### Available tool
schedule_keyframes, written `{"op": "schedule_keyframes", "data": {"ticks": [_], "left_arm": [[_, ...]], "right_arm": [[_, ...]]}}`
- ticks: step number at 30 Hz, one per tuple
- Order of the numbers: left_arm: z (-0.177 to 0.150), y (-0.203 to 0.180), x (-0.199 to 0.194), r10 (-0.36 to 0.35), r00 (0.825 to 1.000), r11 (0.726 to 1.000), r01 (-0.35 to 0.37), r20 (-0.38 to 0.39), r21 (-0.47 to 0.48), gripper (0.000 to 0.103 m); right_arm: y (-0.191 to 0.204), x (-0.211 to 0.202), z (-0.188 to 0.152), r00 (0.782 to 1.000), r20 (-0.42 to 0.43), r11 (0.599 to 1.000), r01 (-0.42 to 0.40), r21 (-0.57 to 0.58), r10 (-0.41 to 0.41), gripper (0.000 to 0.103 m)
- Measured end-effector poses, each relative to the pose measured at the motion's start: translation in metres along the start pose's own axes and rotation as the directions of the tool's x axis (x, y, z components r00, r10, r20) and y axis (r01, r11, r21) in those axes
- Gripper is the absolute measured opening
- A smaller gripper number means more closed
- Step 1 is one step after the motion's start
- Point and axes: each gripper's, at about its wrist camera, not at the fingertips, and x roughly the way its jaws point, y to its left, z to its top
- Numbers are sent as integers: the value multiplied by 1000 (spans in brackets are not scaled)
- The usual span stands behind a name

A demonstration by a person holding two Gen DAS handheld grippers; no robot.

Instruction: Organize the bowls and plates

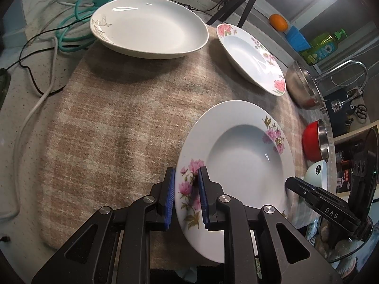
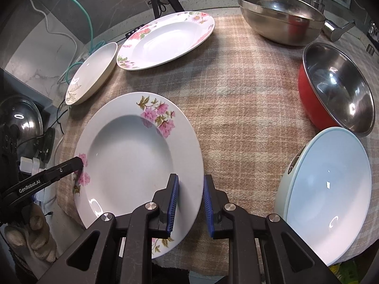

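Observation:
A white deep plate with pink flowers (image 1: pixel 244 156) (image 2: pixel 132 156) is at the near edge of the checked cloth (image 1: pixel 106 130). My left gripper (image 1: pixel 186 170) is shut on its left rim, one blue pad above and one outside the edge. In the right wrist view that gripper's fingertip (image 2: pixel 77 162) touches the flowered rim. My right gripper (image 2: pixel 191 177) is shut on the plate's right rim; its black finger (image 1: pixel 293 184) shows in the left wrist view. Whether the plate rests on the cloth I cannot tell.
A plain white oval plate (image 1: pixel 146 28) (image 2: pixel 92 73) and a second flowered plate (image 1: pixel 251 56) (image 2: pixel 165 37) lie at the back. Right of them: steel bowl (image 2: pixel 279 14), red bowl (image 2: pixel 336 94), pale blue bowl (image 2: pixel 331 189). Cables (image 1: pixel 71 23) lie left, a tripod (image 1: pixel 239 2) behind.

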Motion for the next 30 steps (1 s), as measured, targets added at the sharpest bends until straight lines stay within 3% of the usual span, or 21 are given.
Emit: {"op": "schedule_keyframes", "data": {"ticks": [30], "left_arm": [[0, -2, 1, 8, 1000, 1000, -8, -5, 7, 19]], "right_arm": [[2, -1, -4, 1000, -13, 1000, 9, -28, -10, 20]]}}
